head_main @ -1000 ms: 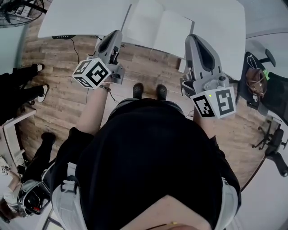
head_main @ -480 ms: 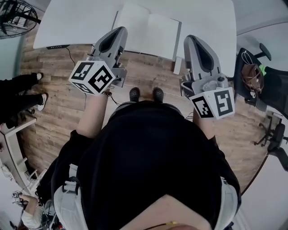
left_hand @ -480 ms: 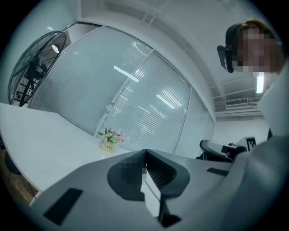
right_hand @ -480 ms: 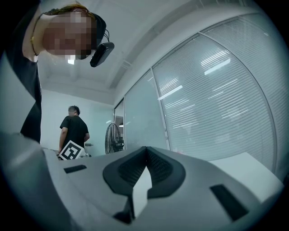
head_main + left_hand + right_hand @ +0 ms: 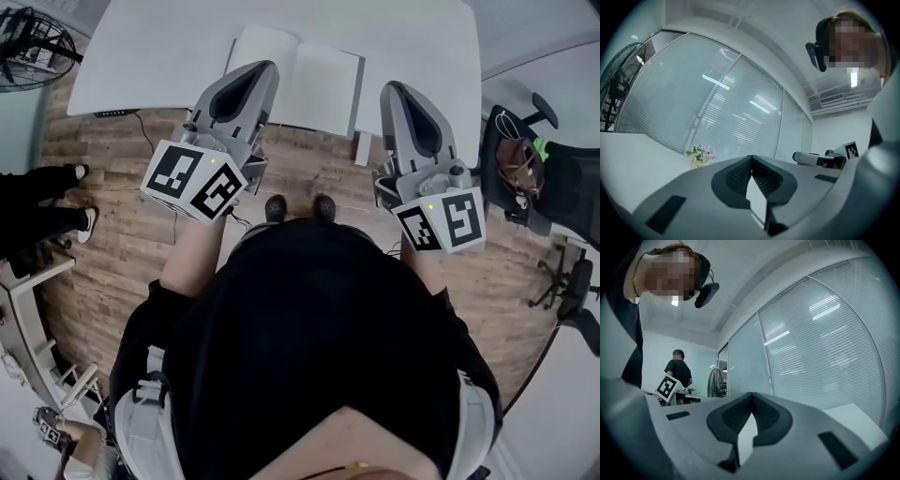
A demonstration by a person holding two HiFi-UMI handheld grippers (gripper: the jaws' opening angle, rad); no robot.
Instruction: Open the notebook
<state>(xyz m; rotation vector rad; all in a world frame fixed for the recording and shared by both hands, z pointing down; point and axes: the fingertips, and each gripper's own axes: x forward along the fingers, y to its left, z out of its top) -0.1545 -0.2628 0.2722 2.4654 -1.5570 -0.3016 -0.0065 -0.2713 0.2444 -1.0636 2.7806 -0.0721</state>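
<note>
The notebook (image 5: 300,80) lies open on the white table (image 5: 150,47), its two blank pages facing up. My left gripper (image 5: 265,67) hangs above the table's near edge, over the notebook's left page, and it is shut with nothing in it. In the left gripper view its pads (image 5: 751,157) meet at the tip and point level at a glass wall. My right gripper (image 5: 394,89) is held just right of the notebook. Its pads (image 5: 751,393) also meet, with nothing between them. Neither gripper touches the notebook.
A standing fan (image 5: 33,47) is at the far left, and a person's legs in black (image 5: 37,202) are on the wooden floor. An office chair with a bag (image 5: 525,159) stands at the right. A small bunch of flowers (image 5: 700,156) sits by the blinds. Another person (image 5: 678,369) stands beyond.
My left gripper has risen and moved forward over the table's edge, rolling a little. The right gripper has shifted slightly forward. The notebook stays open and still.
</note>
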